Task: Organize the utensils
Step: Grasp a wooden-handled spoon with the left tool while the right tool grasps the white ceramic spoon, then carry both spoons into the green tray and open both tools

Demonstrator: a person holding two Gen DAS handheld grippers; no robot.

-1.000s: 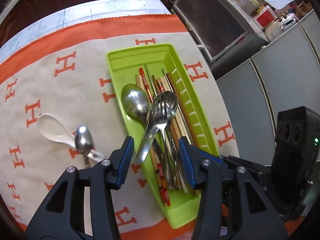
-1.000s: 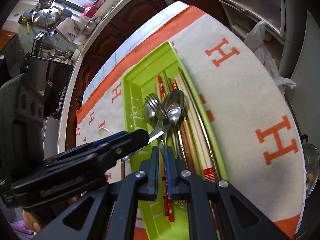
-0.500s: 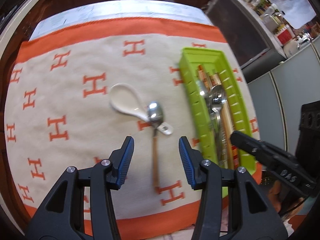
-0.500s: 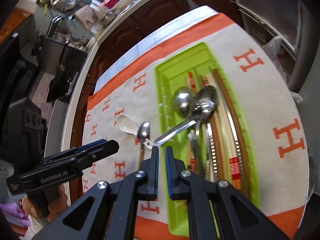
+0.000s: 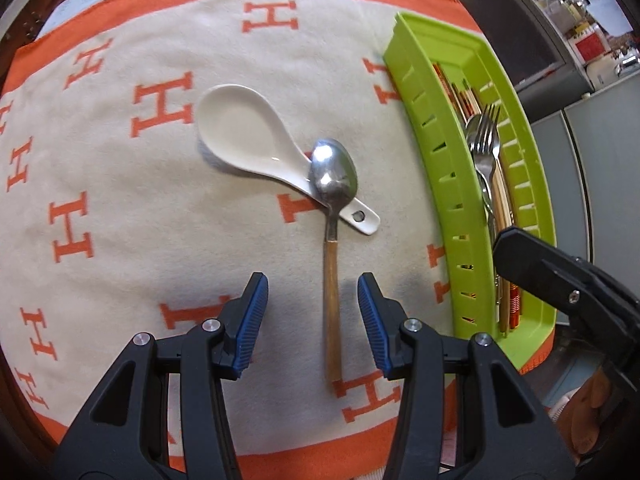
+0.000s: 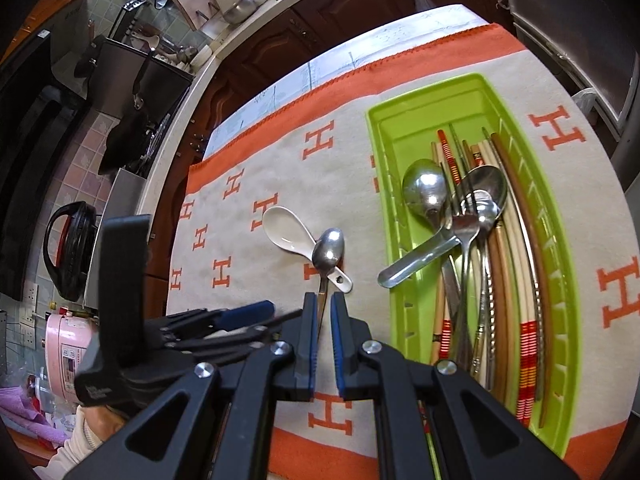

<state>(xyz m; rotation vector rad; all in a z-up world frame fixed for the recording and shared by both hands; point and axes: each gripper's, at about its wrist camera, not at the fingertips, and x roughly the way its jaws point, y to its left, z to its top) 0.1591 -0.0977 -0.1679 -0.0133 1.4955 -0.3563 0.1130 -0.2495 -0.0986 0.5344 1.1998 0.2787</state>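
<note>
A metal spoon with a wooden handle [image 5: 331, 300] lies on the H-patterned cloth, its bowl resting on the handle of a white ceramic spoon [image 5: 240, 136]. My left gripper [image 5: 312, 320] hovers open above them, its blue pads either side of the wooden handle without touching it. To the right, the green tray [image 5: 436, 168] holds metal spoons, a fork and several chopsticks. One large spoon [image 6: 424, 192] pokes its handle over the tray's left rim. My right gripper [image 6: 324, 340] is nearly shut and empty, left of the green tray [image 6: 378, 168] and above the metal spoon [image 6: 329, 250].
The orange-bordered cloth [image 5: 120, 184] covers the table, whose near edge runs along the bottom. A dark wooden counter [image 6: 280, 36] with pots lies beyond the far edge. A pink appliance [image 6: 64, 352] and a hand stand at the left, grey cabinets [image 5: 600, 140] at the right.
My left gripper has swung left from over the tray and come down over the two spoons on the cloth. My right gripper has drawn back leftward off the tray, still nearly shut.
</note>
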